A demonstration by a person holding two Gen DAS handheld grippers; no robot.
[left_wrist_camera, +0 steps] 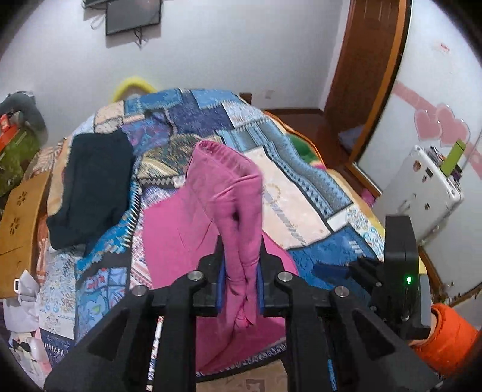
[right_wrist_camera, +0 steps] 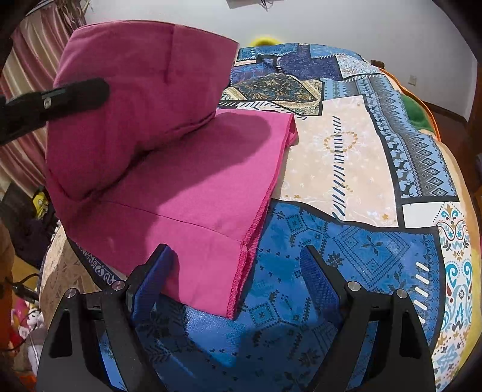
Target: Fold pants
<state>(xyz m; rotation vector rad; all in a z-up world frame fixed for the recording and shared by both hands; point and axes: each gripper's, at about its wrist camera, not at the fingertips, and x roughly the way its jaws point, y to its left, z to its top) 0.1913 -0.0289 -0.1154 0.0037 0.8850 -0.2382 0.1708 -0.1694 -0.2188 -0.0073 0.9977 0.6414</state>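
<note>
Our left gripper [left_wrist_camera: 241, 256] pinches a raised fold of the pink pants [right_wrist_camera: 192, 193] above the bed [right_wrist_camera: 346, 169]. Our right gripper [right_wrist_camera: 238, 265] gapes wide, holding nothing.

A home bedroom. A bed under a blue-and-cream patchwork quilt [left_wrist_camera: 271, 187] fills the middle. On the white wall at twelve o'clock hangs a dark flat screen [left_wrist_camera: 132, 15]. At two o'clock stands a brown wooden door frame [left_wrist_camera: 370, 75], with pink heart stickers [left_wrist_camera: 439, 126] on the wall at three o'clock. Striped pink curtains [right_wrist_camera: 21, 99] hang at nine o'clock in the right wrist view.
</note>
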